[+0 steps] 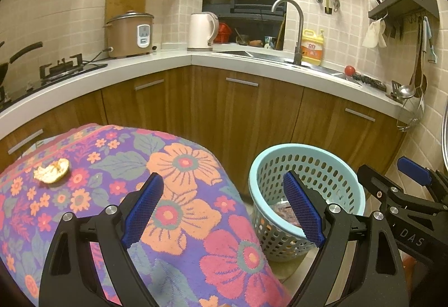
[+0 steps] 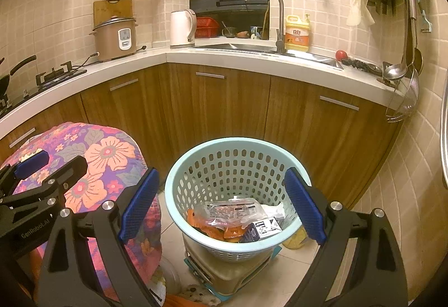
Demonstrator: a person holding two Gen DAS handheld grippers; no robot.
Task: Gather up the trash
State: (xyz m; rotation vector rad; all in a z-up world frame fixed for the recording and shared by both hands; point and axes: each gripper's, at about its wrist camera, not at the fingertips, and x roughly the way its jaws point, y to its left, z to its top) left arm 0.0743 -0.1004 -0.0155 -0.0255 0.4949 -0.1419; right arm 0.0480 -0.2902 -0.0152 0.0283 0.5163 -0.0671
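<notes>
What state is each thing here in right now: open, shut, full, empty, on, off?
Left tool: open, holding nothing.
Right tool: open, holding nothing.
Basket: upright, partly filled with wrappers.
Peel: lying loose on the floral cloth.
Cabinet doors: shut.
Tap: no water seen running.

On my left sits the cloth-covered surface, with a piece of peel lying on it toward its far left. To its right, lower down, stands the basket, resting on a stool, with wrappers and a small carton inside. Behind both runs the cabinet front under the counter. My left gripper hangs over the cloth's right edge, my right gripper over the basket.
</notes>
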